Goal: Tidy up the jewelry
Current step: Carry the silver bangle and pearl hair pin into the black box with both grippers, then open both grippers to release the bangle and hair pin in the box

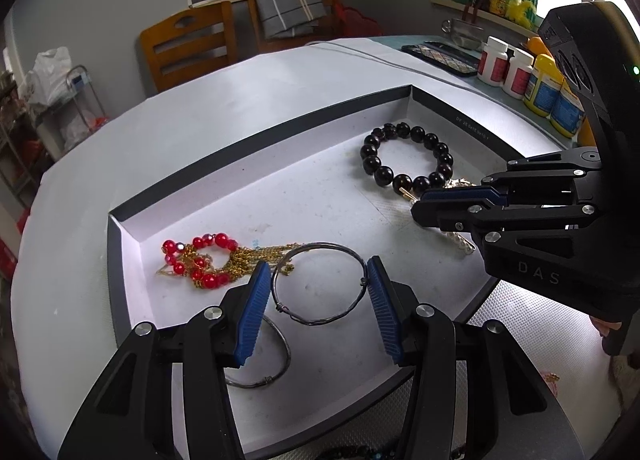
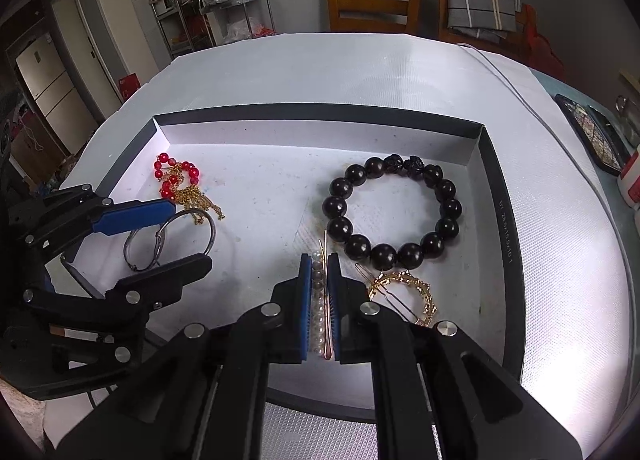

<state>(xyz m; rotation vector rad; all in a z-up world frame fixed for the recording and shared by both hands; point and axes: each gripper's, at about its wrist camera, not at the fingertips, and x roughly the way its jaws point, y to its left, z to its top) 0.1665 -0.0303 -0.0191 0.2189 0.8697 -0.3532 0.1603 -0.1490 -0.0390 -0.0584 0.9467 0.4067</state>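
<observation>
Left wrist view: the left gripper (image 1: 316,292) hangs half open over the near left of the tray (image 1: 256,140), its pads on either side of a thin silver bangle (image 1: 320,284). Whether they pinch it cannot be told, though they look to touch its rim. A second bangle (image 1: 276,356) lies nearer, partly under the left finger. The red beads (image 1: 200,260) with gold chain sit just left, the dark bracelet (image 1: 408,160) far right.

Right wrist view: the right gripper (image 2: 320,300) is clamped on a pearl hairpin (image 2: 319,300) at the tray's near middle, just beside the bracelet (image 2: 392,212) and a gold clip (image 2: 404,292).

To grip the bangle well, squeeze gently across its rim and lift straight, clear of the chain.

Only the right view shows the pin between the pads and the gold clip's shape; only the left view shows the second bangle plainly.
</observation>
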